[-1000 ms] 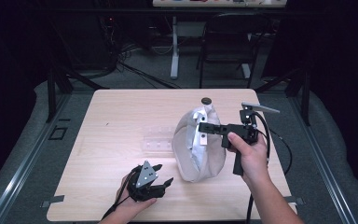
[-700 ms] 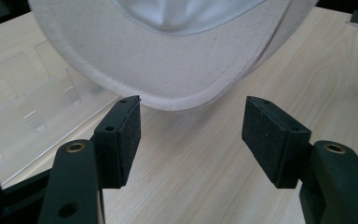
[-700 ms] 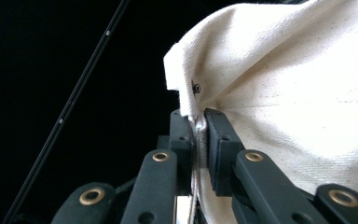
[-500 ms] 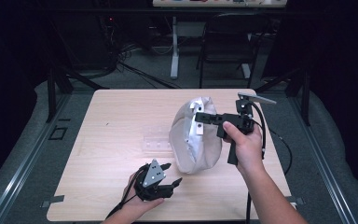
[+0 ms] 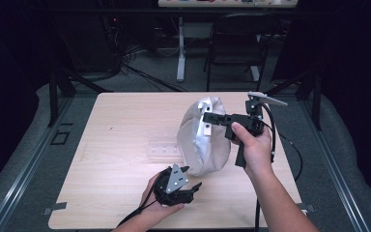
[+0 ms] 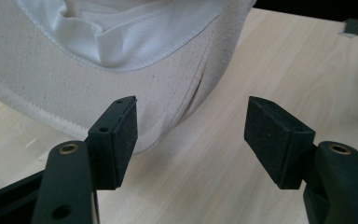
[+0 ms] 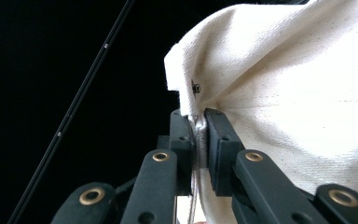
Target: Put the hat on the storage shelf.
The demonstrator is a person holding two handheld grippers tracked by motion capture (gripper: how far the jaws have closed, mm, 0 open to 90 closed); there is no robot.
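two hand-held grippers over a wooden table [image 5: 125, 125]: the right gripper [image 5: 207, 117], raised in the right hand [image 5: 252, 145], has its jaws clamped tight on a fold at the upper edge of a cream cloth bag [image 5: 202, 140], which hangs with its lower end touching the tabletop right of centre; the left gripper [image 5: 191, 179], low near the table's front edge, holds its jaws wide apart just beside the bag's bottom; a clear plastic tray [image 5: 163, 148] lies flat just left of the bag

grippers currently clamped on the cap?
1. The right gripper is shut on the white cap, holding it up. The left gripper is open, just short of its brim.
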